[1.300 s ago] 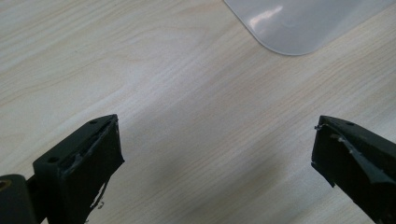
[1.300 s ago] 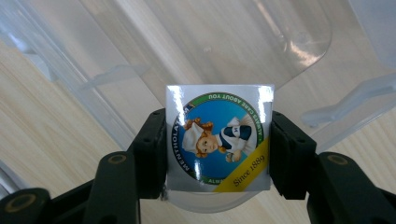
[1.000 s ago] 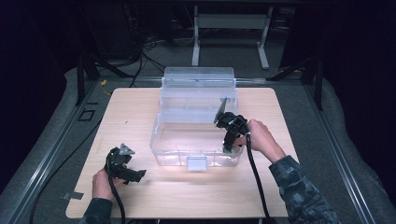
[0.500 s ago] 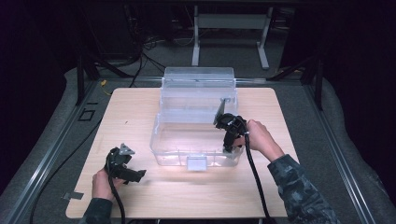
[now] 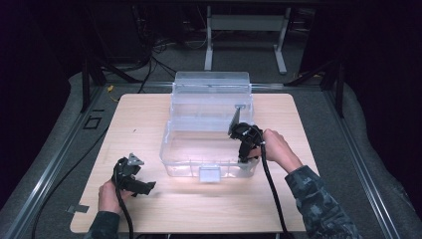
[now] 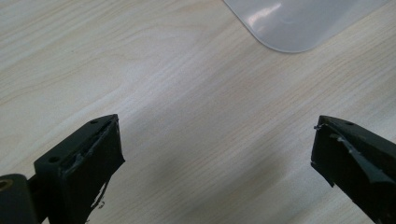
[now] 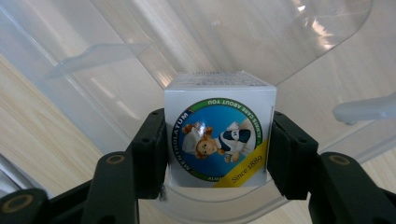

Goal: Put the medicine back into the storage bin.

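White box [image 7: 219,135] showing a blue round label ringed in green with a yellow corner stripe, clear plastic bin [image 5: 209,124] glinting pale, light wood-grain surface [image 5: 139,114] lying underneath, black right hand-held gripper [image 7: 219,154], camouflage sleeve [image 5: 318,204] showing at lower right.

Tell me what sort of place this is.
Probably a lab or recording studio set up for handling demos: a bare wooden table ringed by dark curtains, cables and metal stands on the floor, and a person working with cabled tongs at a clear plastic bin.
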